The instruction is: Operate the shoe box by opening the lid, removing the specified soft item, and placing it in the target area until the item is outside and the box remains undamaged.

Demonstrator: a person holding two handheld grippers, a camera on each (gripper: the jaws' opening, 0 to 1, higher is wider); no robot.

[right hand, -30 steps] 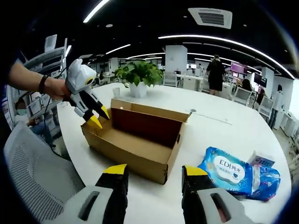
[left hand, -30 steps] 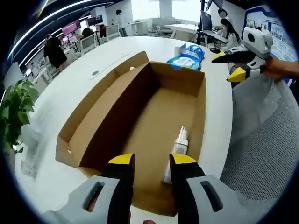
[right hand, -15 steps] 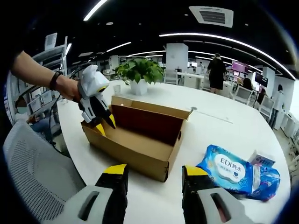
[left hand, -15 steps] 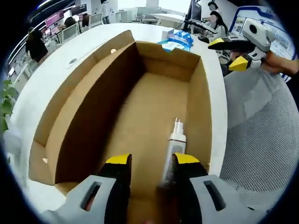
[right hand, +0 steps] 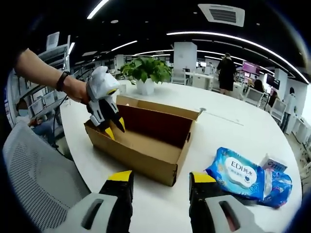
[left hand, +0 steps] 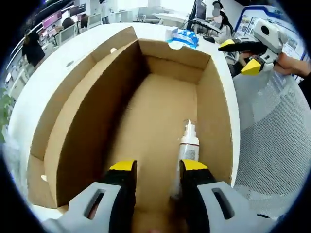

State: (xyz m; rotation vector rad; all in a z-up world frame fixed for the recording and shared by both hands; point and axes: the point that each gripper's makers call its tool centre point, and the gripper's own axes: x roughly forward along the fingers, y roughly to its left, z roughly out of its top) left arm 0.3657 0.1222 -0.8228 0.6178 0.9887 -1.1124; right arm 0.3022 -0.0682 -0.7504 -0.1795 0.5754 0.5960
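Left gripper view looks down into the open box, where we see our left gripper with its 2 yellow-tipped jaws parted a narrow way and nothing between them. A small white spray bottle lies on the box floor along the right wall, its nozzle pointing away from us and its base just beside the right jaw tip; we cannot tell if they touch. The lid flap stands up along the left side of the box. Beyond the far end wall lies a blue wipes pack on the white table. At the upper right the right gripper hovers off the table edge, above a grey mesh chair, held by a hand.

In the right gripper view our right gripper hangs over the table in front of the box, jaws set wide apart and empty. The left gripper dips into the left end of the box, tips below the rim, held by a hand with a dark wristband. The wipes pack lies to the right of the box, well apart from it, with a second blue pack touching it. A potted plant stands behind the box. People stand in the office beyond.
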